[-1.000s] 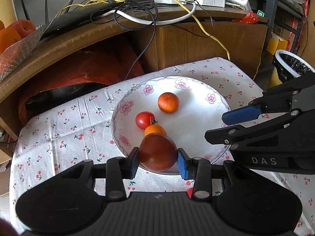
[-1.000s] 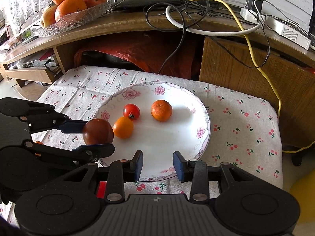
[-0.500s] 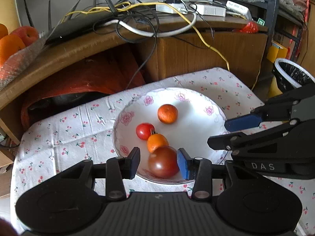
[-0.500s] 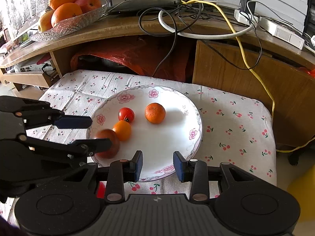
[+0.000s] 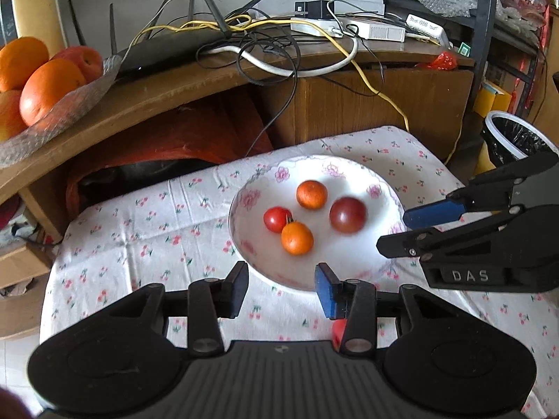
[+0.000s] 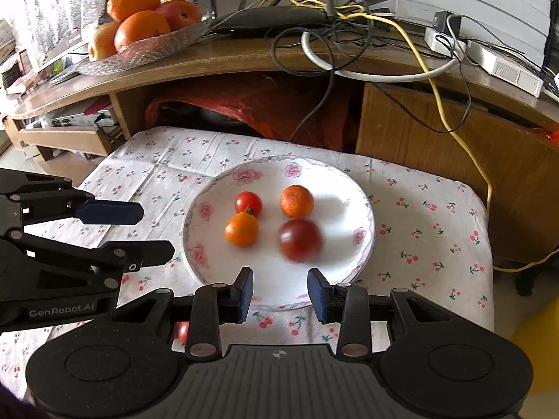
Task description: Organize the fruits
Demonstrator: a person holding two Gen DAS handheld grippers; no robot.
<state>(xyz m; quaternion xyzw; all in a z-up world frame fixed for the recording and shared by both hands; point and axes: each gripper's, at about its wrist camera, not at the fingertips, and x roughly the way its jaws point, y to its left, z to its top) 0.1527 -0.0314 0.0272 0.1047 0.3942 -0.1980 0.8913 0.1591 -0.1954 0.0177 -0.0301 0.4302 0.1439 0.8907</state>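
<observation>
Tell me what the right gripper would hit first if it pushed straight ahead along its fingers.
Probably the near rim of the plate, then the dark red tomato lying on it, roughly in line with the open right gripper. Its height above the plate is unclear, so it might pass over the rim.

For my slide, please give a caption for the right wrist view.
Four small fruits on a floral plate, both the right gripper and the left gripper open.

The right gripper bears "DAS" in pale letters on its black side, seen in the left wrist view; the left gripper bears "GenRobot.AI" on its black body; the white label on the desk carries print too small to read
</observation>
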